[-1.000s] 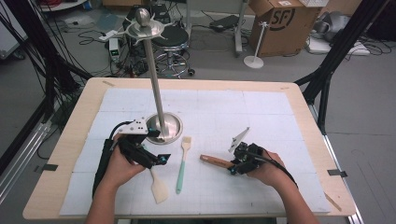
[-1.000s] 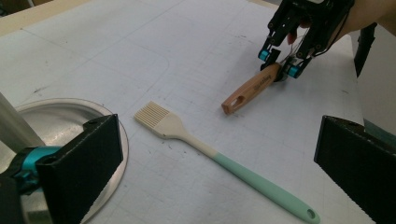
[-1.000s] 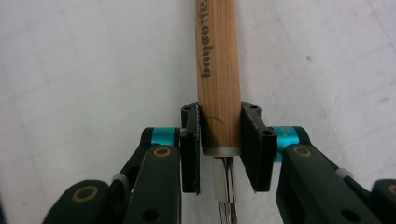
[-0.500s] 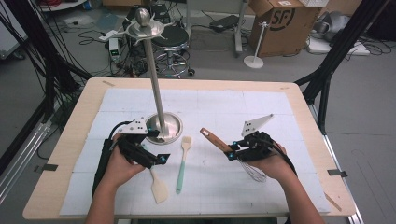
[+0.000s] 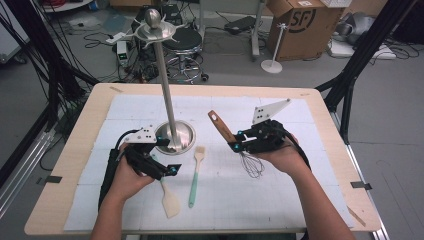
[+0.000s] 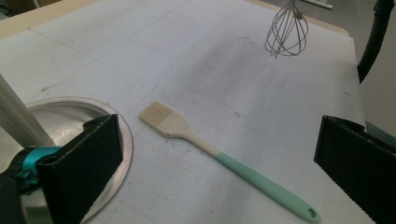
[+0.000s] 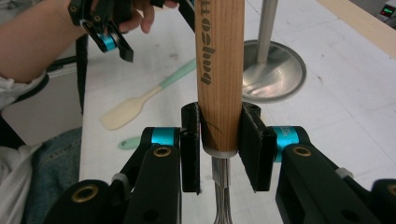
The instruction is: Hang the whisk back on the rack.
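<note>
A wire whisk with a light brown wooden handle [image 5: 221,126] is held clear of the white gridded mat [image 5: 280,200], right of centre in the high view, its handle slanting to the upper left and its wire loops [image 5: 252,165] hanging toward the lower right. In the right gripper view, at the centre of the frame, the handle [image 7: 219,70] is clamped between the two black jaws of the right gripper [image 7: 220,149], just above the metal collar. In the left gripper view the wire loops [image 6: 286,33] are seen at the upper right.

The left gripper [image 5: 162,167] is held at the lower left of the high view, just beside the round steel base [image 5: 175,136] of a tall metal pole stand; its jaws are spread wide with nothing between them. A pastry brush with a mint-green handle [image 5: 195,175] is seen lying on the mat between the two grippers, and a cream-bladed spatula [image 5: 169,200] lies beside it, lower in the frame, partly under the left hand.
</note>
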{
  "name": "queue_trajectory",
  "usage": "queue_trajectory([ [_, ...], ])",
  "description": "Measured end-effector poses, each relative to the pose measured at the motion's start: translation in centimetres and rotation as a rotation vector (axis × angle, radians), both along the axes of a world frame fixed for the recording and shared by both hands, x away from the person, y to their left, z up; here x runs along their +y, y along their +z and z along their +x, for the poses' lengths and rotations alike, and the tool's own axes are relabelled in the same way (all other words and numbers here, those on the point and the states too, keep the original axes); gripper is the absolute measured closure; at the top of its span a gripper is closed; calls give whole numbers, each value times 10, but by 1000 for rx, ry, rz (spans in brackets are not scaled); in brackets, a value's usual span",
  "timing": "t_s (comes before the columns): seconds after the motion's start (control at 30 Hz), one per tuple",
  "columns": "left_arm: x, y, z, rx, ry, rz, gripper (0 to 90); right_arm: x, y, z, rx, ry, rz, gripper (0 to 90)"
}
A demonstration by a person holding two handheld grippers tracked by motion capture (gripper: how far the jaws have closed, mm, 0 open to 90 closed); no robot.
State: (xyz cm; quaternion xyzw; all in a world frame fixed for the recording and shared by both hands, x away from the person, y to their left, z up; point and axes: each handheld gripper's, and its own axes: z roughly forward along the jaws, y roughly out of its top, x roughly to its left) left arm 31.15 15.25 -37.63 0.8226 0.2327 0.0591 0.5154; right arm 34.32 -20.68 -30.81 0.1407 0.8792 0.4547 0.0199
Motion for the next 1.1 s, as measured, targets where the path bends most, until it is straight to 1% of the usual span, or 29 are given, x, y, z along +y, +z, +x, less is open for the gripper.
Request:
queue_trajectory([
  [0.07, 0, 0, 0, -1, -5, -2, 17, 3, 2, 1, 13, 4, -1, 718],
  [0.1, 0, 0, 0, -2, -5, -3, 17, 4, 1, 3, 9, 14, 6, 718],
  [0.13, 0, 0, 0, -1, -5, -7, 17, 5, 1, 3, 22, 17, 8, 718],
  [0.17, 0, 0, 0, -1, -5, -8, 17, 5, 1, 4, 20, 22, 9, 718],
  [0.2, 0, 0, 0, -1, -3, -5, 17, 5, 1, 5, 19, 25, 15, 718],
  [0.3, -1, 0, 0, 2, -6, 1, 17, 5, 1, 7, 41, 39, 25, 718],
  [0.33, -1, 0, 0, 2, -8, 1, 17, 5, 1, 8, 39, 50, 19, 718],
  [0.47, -1, -1, 0, 1, -6, 3, 17, 8, 4, 10, 43, 65, 6, 718],
  [0.53, -1, -1, 1, 3, -5, 5, 17, 10, 6, 12, 39, 78, -10, 717],
  [0.6, -1, -1, 0, 6, -6, 4, 17, 12, 9, 14, 40, 89, -13, 717],
  [0.73, -1, -1, 1, 3, -6, 4, 17, 17, 15, 19, 41, 115, -8, 717],
  [0.77, 0, -1, 1, 3, -6, 4, 17, 18, 16, 20, 50, 120, -5, 717],
  [0.8, 0, -1, 0, 6, -5, 2, 17, 19, 18, 21, 51, 120, -6, 718],
  [0.83, 0, -1, 0, 7, -3, -4, 17, 21, 18, 23, 41, 122, 4, 717],
  [0.97, 1, 0, 1, 4, -7, -2, 17, 24, 22, 28, 55, 120, 19, 718],
  [1.0, 1, 0, 1, 4, -7, -2, 17, 25, 22, 30, 46, 123, 28, 718],
  [1.07, 1, 0, 1, 5, -9, -4, 17, 28, 24, 31, 56, 127, 40, 718],
  [1.1, 1, 0, 1, 5, -9, -8, 17, 29, 25, 32, 52, 127, 38, 717],
])
